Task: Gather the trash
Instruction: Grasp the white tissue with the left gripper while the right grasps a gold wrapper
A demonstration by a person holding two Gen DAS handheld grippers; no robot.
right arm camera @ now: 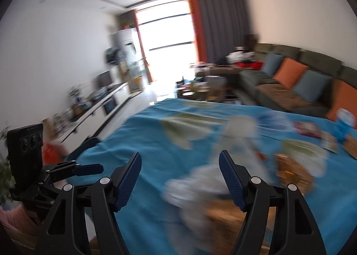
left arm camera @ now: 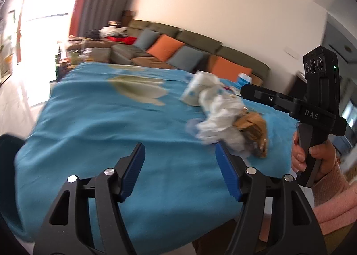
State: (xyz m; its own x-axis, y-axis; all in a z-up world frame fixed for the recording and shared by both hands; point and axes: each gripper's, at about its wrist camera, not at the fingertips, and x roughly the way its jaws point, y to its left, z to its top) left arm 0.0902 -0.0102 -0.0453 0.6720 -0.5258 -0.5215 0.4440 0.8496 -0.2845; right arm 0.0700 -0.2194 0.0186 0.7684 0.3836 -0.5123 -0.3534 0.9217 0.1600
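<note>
The left gripper (left arm camera: 179, 158) hangs over the near edge of the blue cloth (left arm camera: 100, 125) with its jaws wide apart and nothing between them. Its right pad (left arm camera: 227, 172) sits just beside the near end of the trash pile, though whether they touch is unclear. The right gripper (right arm camera: 180, 167) is likewise spread wide and empty, hovering above the same cloth, with blurred white trash between and just beyond its pads.

The pile lies on the cloth's right part: crumpled white tissue (left arm camera: 219, 116) with a brown paper wad (left arm camera: 253, 130) touching it on the right. Beyond the tissue a paper cup (left arm camera: 196, 87) lies tipped, and farther back stands a blue cup (left arm camera: 244, 80). In the right wrist view, flat packets (right arm camera: 306, 129) lie on the cloth's far right, too blurred to identify.

Behind the cloth runs a sofa (left arm camera: 200, 45) with orange and grey cushions; a bright window (right arm camera: 166, 41) with curtains is beyond it.
</note>
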